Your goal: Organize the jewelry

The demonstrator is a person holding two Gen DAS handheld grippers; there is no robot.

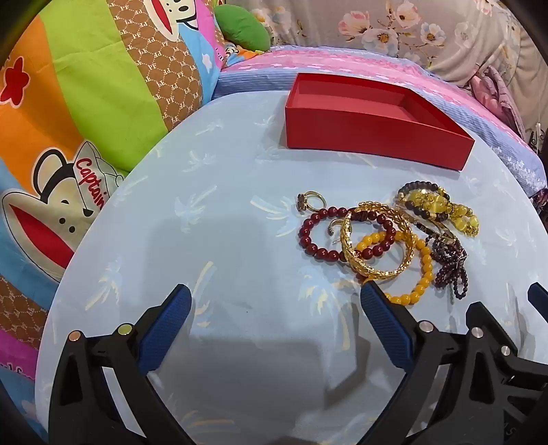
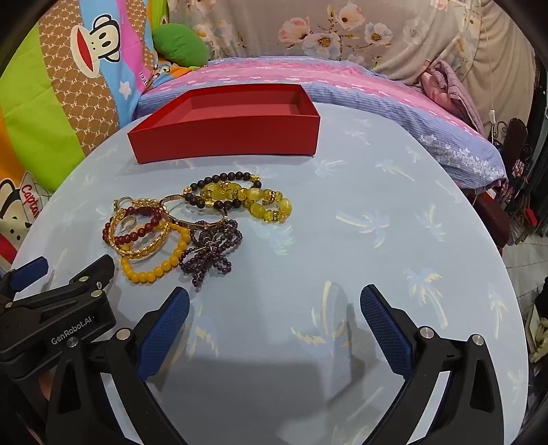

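A heap of jewelry lies on the round light-blue table (image 1: 222,239): a dark red bead bracelet (image 1: 310,241), a gold bangle (image 1: 383,270), an orange bead bracelet (image 1: 423,274), a purple bead strand (image 1: 452,263), yellow glass beads (image 1: 441,205) and a ring (image 1: 310,198). Behind it stands an empty red box (image 1: 373,126). My left gripper (image 1: 274,301) is open, with the heap just beyond its right finger. My right gripper (image 2: 274,301) is open over bare cloth, to the right of the heap (image 2: 191,222) and the red box (image 2: 233,137). Nothing sits between either pair of fingers.
A colourful cartoon-print cushion (image 1: 68,119) presses against the table's left edge, with a green pillow (image 1: 243,27) behind it. A pink and purple striped bed cover (image 2: 376,96) and a floral sheet (image 2: 342,30) lie beyond the table. The left gripper's body (image 2: 58,308) shows at the right wrist view's lower left.
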